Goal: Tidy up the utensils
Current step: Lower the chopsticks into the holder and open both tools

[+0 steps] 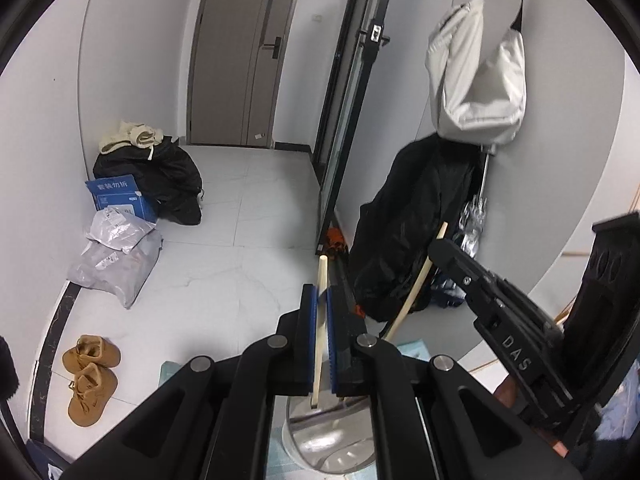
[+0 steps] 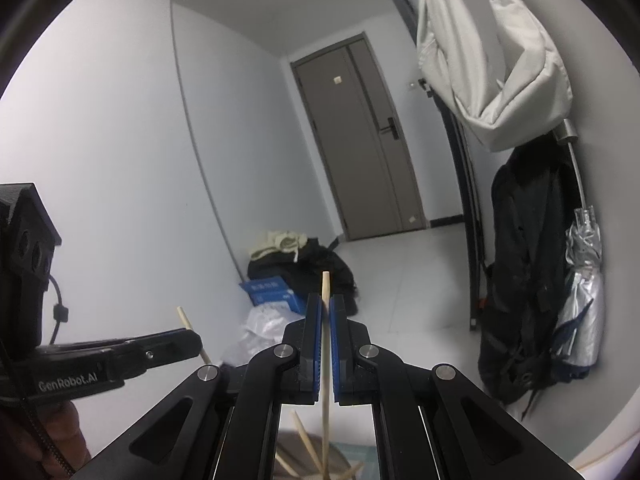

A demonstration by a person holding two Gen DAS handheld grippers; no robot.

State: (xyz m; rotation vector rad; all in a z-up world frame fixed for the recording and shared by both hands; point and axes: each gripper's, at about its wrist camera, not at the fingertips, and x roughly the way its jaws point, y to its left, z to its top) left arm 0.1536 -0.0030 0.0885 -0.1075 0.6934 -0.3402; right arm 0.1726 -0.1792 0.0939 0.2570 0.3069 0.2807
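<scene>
Open tiled floor [image 1: 240,208] ahead; coat [image 1: 404,232] and wall crowd the right side. Left gripper [image 1: 322,292] fingers pinching 1 chopstick [image 1: 320,344], long axis near upright, top tilted slightly away. Right gripper [image 2: 325,300] fingers pinching another chopstick [image 2: 326,344], also near upright. Metal holder [image 1: 332,444] directly below.
</scene>
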